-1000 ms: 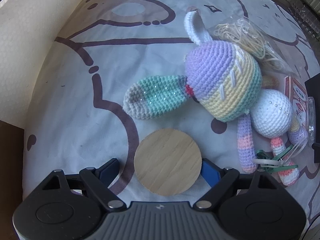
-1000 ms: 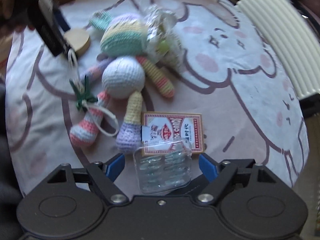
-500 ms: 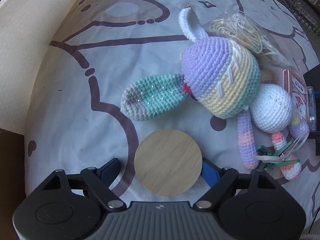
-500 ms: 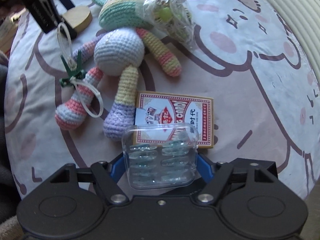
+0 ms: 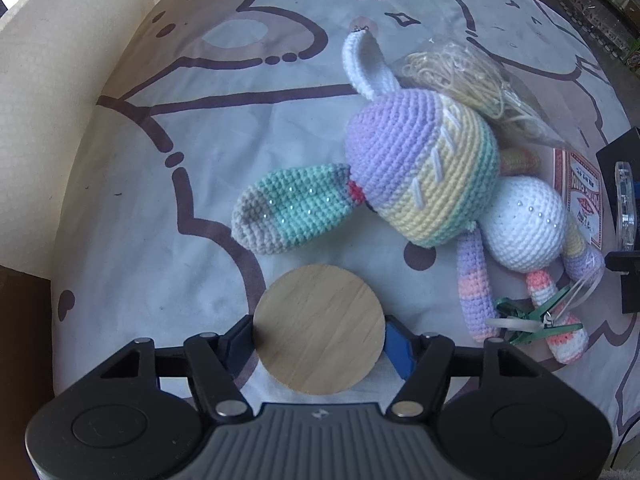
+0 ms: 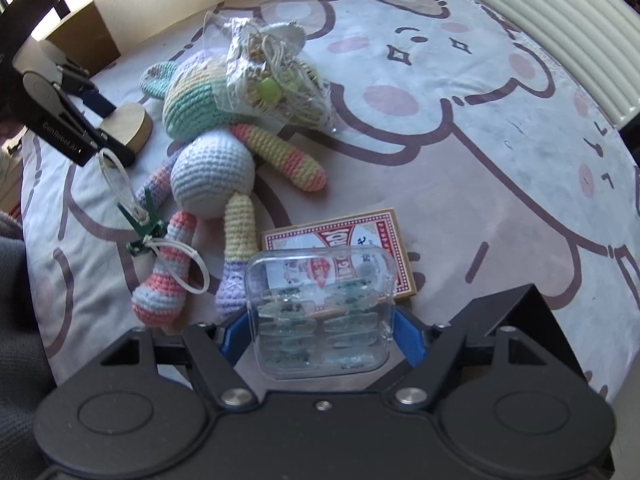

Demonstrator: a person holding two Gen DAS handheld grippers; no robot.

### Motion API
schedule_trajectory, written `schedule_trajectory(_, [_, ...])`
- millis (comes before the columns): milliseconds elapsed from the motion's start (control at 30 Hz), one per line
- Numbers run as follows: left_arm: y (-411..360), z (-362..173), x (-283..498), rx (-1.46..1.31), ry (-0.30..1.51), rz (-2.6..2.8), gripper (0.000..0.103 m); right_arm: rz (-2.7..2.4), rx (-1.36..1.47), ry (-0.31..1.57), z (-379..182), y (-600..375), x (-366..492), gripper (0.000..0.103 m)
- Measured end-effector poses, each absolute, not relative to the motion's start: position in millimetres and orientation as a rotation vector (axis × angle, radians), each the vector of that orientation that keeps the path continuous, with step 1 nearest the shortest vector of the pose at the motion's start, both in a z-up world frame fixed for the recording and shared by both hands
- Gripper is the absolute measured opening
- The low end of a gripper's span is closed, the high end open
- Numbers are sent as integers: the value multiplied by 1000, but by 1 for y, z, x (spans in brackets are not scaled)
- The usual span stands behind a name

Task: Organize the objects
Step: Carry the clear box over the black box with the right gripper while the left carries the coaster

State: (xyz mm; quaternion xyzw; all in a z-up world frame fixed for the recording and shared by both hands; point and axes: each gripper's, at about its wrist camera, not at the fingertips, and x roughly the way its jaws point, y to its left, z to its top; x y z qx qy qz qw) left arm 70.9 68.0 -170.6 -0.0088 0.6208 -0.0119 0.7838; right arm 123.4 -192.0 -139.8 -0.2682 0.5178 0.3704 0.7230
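A round wooden disc lies on the printed sheet between the fingers of my left gripper. Its jaws are closing and both pads touch the disc's rim. The right wrist view shows the same disc at far left. My right gripper is shut on a clear plastic box that overlaps a red card pack. A pastel crochet bunny sprawls between the two grippers. A clear bag of string rests on the bunny's head.
A green clip with white zip ties lies by the bunny's striped leg. A cream wall borders the sheet on the left. A white ribbed panel runs along the far right edge, and a dark sleeve is at lower left.
The left jaws have narrowed onto the wooden disc. The right gripper closed on the clear box, rolled, and moved so that the box now overlaps the card pack.
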Motion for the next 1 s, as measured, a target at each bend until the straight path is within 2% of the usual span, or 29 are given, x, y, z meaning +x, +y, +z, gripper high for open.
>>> schedule_trajectory(1000, [53, -51, 21, 22, 1002, 38, 68, 475, -235, 1038, -39, -168, 53, 75])
